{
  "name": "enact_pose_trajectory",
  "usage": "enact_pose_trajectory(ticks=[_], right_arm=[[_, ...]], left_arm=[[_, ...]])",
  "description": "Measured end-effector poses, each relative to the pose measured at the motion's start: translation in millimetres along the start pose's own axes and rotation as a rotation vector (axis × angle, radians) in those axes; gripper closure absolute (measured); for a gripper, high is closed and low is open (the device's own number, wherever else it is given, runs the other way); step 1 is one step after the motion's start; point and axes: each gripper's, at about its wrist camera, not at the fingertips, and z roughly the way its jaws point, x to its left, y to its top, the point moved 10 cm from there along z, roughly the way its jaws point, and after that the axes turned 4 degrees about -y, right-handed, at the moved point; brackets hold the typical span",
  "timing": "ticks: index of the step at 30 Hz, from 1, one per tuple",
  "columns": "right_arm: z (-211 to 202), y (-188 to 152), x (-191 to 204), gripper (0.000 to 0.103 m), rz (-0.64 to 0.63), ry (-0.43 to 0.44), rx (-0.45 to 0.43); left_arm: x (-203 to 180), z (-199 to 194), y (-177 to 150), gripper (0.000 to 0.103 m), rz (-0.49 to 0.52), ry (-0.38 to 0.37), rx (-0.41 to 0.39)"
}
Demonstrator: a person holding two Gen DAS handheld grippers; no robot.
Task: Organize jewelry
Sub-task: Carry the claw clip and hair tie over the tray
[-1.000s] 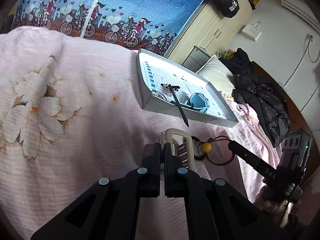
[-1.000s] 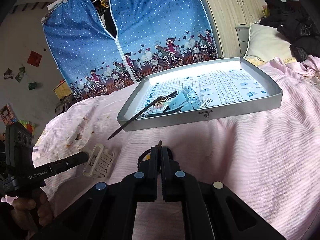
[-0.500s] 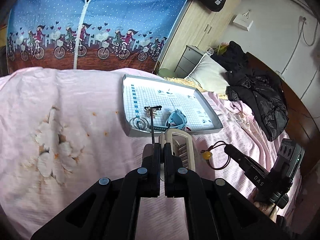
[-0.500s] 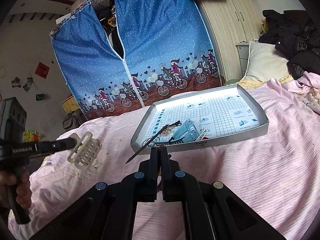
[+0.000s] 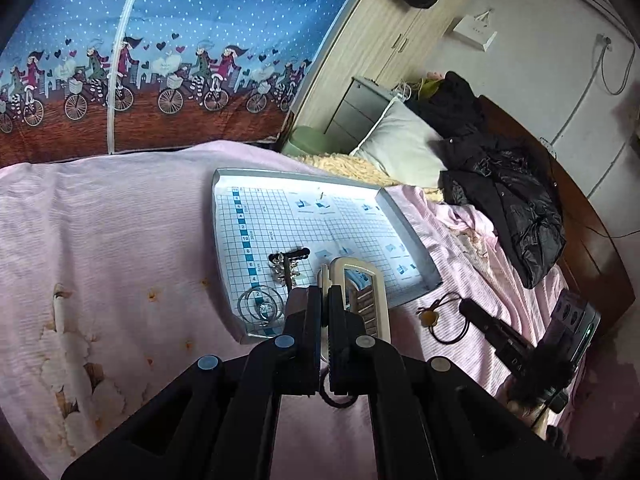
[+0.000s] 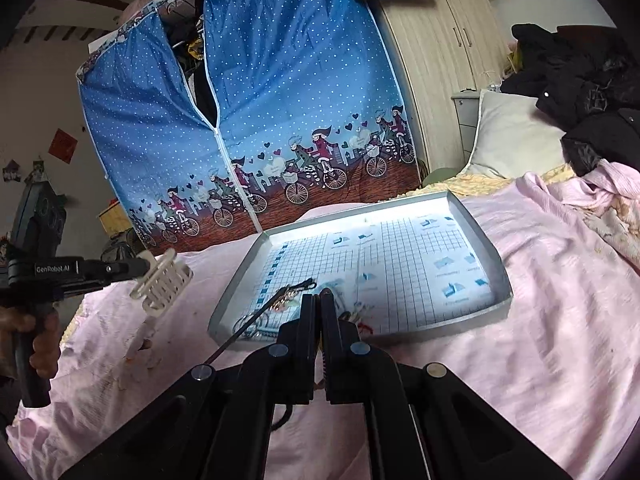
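Left gripper (image 5: 325, 300) clamps a cream clip (image 5: 366, 300); right gripper (image 6: 319, 308), closed on a cord (image 5: 448, 320), hides its bead.

I count one tray (image 5: 404, 224) on the bed, one cream hair claw (image 5: 362, 296), one black hairpin stick (image 6: 260, 312), one cluster of silver hoops (image 5: 260, 306), one beaded black cord (image 5: 444, 320), one pillow (image 5: 404, 148).

Left tongs (image 5: 325, 300) clamped, raised; right tongs (image 6: 319, 308) closed, raised.
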Motion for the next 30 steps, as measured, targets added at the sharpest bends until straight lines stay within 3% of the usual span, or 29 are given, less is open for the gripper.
enact_pose_trajectory(ticks=[5,12,17,24,30], right_arm=[[61.9,38.8,-12.7,0.1,0.003,0.036,-0.015],[137.6,64.4,-30.2,0.1,-0.005,0.022,0.043],[162.3,70.2,-48.1,0.1,-0.017,-0.01,0.09],[176.0,69.2,-73.0,0.1,0.022,-0.054,0.114],[182.6,66.6,-79.9,0.1,0.043,-0.056,0.128]], left_arm=[[23.8,45.1,17.5,0.102,0.043,0.016,0.043],[66.7,99.4,55.1,0.102,-0.046,0.012,-0.025],[87.0,134.2,77.4,0.102,-0.071,0.005,-0.059],[87.1,163.6,88.0,0.102,-0.046,-0.023,-0.074],[92.4,182.4,83.3,0.102,-0.056,-0.014,-0.03]])
